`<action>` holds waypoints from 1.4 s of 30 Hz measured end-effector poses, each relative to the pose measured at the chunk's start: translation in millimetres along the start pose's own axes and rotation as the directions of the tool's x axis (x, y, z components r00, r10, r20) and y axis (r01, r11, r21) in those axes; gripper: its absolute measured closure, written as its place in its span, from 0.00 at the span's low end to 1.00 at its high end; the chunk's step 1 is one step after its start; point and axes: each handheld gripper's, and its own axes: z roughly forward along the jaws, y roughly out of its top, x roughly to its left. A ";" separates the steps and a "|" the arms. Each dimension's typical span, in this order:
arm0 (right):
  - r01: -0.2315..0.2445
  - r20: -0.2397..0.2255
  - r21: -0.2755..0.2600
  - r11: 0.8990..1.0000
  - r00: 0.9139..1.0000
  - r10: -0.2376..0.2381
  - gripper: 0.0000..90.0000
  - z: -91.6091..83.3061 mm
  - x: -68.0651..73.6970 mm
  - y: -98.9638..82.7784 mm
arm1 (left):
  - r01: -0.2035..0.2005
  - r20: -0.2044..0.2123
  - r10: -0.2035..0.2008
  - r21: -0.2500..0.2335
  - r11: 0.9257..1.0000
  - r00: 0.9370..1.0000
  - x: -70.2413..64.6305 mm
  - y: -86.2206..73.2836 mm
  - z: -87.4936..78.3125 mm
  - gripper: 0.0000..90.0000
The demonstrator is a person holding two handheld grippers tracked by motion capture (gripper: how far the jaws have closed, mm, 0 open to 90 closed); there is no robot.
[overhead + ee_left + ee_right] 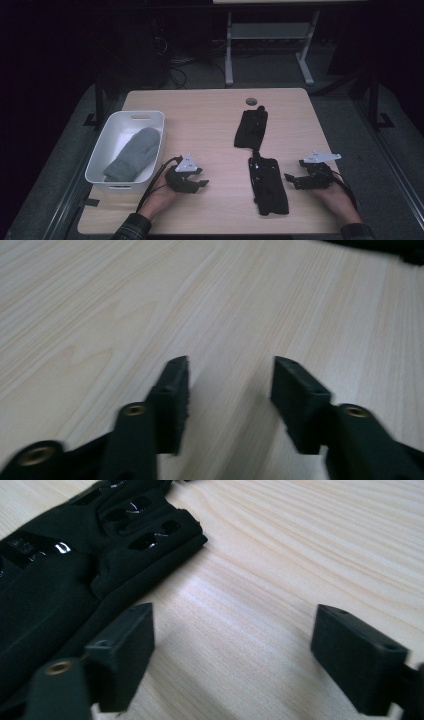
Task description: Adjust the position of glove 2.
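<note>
Left tool (pixel 200 181): held in the person's left hand, low over the bare light wooden counter (pixel 200 120), just right of the tub; in the left gripper view its jaws stand partly apart with only wood grain between them.
Right tool (pixel 292 179): in the person's right hand near the counter's right edge, jaws spread wide and gripping nothing; in the right gripper view one jaw lies just beside the glove's edge.
Near black fabric glove (pixel 270 185): flat on the counter between the two tools, close to the right one, glossy patches on its fingers.
Far black fabric glove (pixel 251 128): flat on the counter, farther back, just behind the near one.
White plastic tub (pixel 110 145): at the counter's left edge.
Grey knitted mitten (pixel 132 155): lying inside the tub.
</note>
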 end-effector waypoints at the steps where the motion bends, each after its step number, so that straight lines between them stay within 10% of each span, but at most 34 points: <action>1: 0.000 0.000 0.000 1.000 1.000 0.000 0.18 0.0 0.0 0.0 | 0.008 0.016 -0.008 0.001 1.000 1.000 1.4 2.4 1.8 0.62; 8: 0.003 -0.002 0.006 1.000 1.000 -0.003 0.15 0.2 0.4 0.1 | 0.048 0.063 -0.049 0.003 0.999 0.997 16.5 33.0 16.6 0.99; 27: -0.001 0.000 0.007 1.000 1.000 0.001 0.15 -0.2 0.5 -0.2 | 0.017 0.041 -0.016 -0.020 1.000 0.999 59.6 132.0 102.3 0.99; 33: -0.004 0.000 0.006 1.000 1.000 0.004 0.15 0.0 0.3 -0.2 | 0.037 0.024 -0.038 0.027 0.999 0.999 64.8 131.8 128.6 0.99; 42: -0.003 0.001 0.006 1.000 1.000 0.003 0.15 0.2 0.0 -0.1 | 0.046 -0.009 -0.046 0.057 0.997 0.999 67.2 124.5 122.6 0.99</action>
